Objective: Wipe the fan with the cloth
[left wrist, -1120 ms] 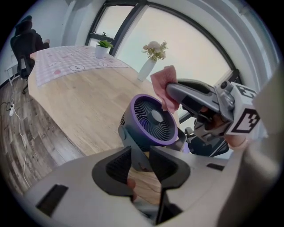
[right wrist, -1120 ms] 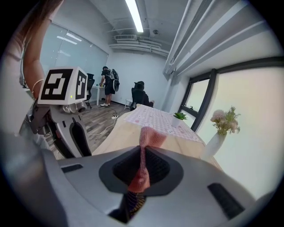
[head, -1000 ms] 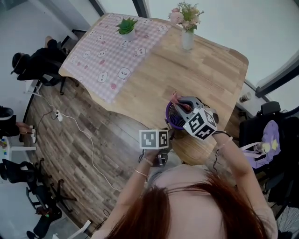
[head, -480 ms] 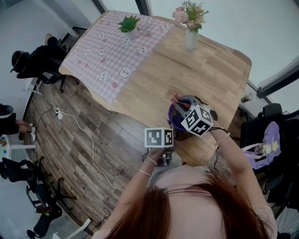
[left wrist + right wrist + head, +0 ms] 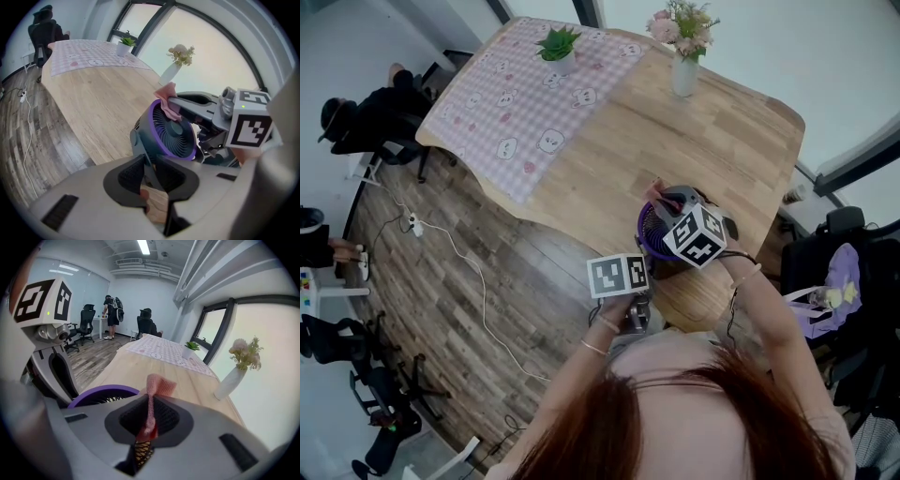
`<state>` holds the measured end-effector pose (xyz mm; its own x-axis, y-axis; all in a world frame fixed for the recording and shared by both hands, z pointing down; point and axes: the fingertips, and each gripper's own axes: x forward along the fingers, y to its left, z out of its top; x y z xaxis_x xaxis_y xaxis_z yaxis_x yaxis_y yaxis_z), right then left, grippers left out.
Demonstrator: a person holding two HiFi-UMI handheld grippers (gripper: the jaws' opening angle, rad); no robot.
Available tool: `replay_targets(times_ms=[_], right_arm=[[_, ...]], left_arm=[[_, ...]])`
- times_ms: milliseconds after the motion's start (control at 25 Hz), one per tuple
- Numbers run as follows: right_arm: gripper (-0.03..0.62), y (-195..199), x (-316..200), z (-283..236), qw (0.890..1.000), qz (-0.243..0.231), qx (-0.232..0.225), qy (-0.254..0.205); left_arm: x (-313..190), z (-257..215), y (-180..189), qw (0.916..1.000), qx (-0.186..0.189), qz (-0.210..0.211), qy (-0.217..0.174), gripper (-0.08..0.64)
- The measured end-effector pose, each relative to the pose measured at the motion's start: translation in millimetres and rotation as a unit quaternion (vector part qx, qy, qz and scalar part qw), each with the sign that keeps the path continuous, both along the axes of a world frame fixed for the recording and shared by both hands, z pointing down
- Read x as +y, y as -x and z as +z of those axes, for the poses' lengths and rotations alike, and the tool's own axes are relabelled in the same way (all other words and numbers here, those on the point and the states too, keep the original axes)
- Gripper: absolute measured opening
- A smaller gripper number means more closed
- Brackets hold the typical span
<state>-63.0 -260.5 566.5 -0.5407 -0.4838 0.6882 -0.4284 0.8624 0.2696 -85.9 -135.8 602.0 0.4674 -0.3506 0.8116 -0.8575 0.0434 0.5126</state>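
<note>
A small dark grey fan [image 5: 652,240] with a purple rim stands near the table's front edge. My right gripper [image 5: 662,201] is shut on a pink cloth [image 5: 653,193] and holds it against the top of the fan's rim. From the right gripper view, the cloth [image 5: 152,397] sticks up between the jaws, with the purple rim [image 5: 98,393] just below. My left gripper [image 5: 151,172] is low in front of the fan [image 5: 171,134], shut on the fan's dark stand. The cloth [image 5: 164,100] lies over the rim's top edge.
The fan stands on a wooden table [image 5: 722,141]. It carries a vase of flowers [image 5: 682,58], a potted plant [image 5: 559,49] and a checked tablecloth [image 5: 517,105] at the far end. A white cable [image 5: 480,281] runs over the floor on the left. Office chairs stand at both sides.
The right gripper with the cloth has shifted slightly right over the fan's top. The left gripper has moved a little right, closer under the fan.
</note>
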Motion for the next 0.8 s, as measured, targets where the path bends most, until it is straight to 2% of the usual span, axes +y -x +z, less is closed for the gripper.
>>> replay_targets(times_ms=[440,800], right_arm=[[0.025,-29,-3,-2,0.999,0.049,-0.001,0.018],[0.025,-51,6,-3,0.996,0.078,-0.016,0.035]], left_arm=[[0,-1,5,0.9968,0.013,-0.079,0.004,0.06],[0,-1,8,0.9947,0.01,-0.102,-0.001,0.051]])
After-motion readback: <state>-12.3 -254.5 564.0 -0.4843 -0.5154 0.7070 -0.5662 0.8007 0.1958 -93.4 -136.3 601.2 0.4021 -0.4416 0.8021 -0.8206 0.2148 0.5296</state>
